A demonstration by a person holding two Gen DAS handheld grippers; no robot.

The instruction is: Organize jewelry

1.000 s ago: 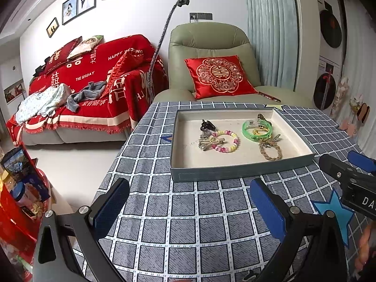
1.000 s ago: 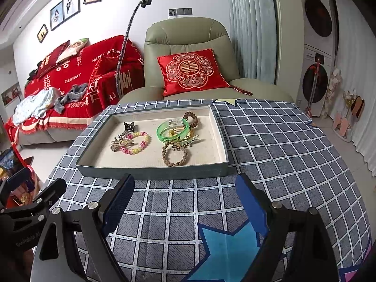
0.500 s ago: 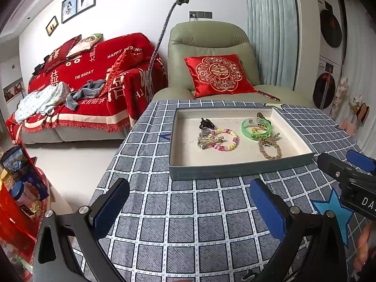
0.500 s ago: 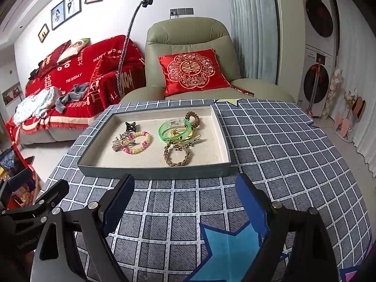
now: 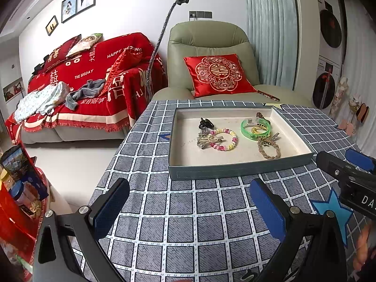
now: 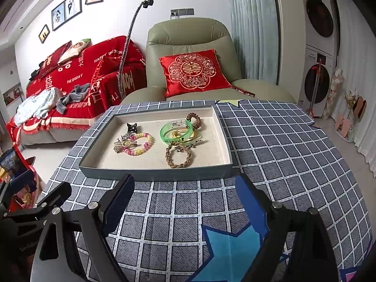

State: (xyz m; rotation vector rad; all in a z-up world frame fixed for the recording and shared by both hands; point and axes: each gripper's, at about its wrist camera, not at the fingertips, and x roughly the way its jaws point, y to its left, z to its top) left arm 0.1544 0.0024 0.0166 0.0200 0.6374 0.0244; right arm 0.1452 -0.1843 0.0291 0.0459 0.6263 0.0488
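Jewelry sits light and tangle-prone in the tray (image 6: 155, 172) ahead of my wide, empty right gripper (image 6: 185, 202) and left gripper (image 5: 188, 204); I'd pinch the stiff green bangle (image 6: 175, 132) by its rim, judging the beaded bracelet (image 6: 138, 144) slippery.

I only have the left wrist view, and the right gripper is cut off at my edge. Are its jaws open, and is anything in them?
Observer: The right gripper is wide open with nothing between its fingers, over the tablecloth just short of the tray.
Operator: Something sits behind the green bangle; I can barely make it out. What is it?
Observer: A brown coiled hair tie, lying against the far side of the green bangle, near the tray's back corner.
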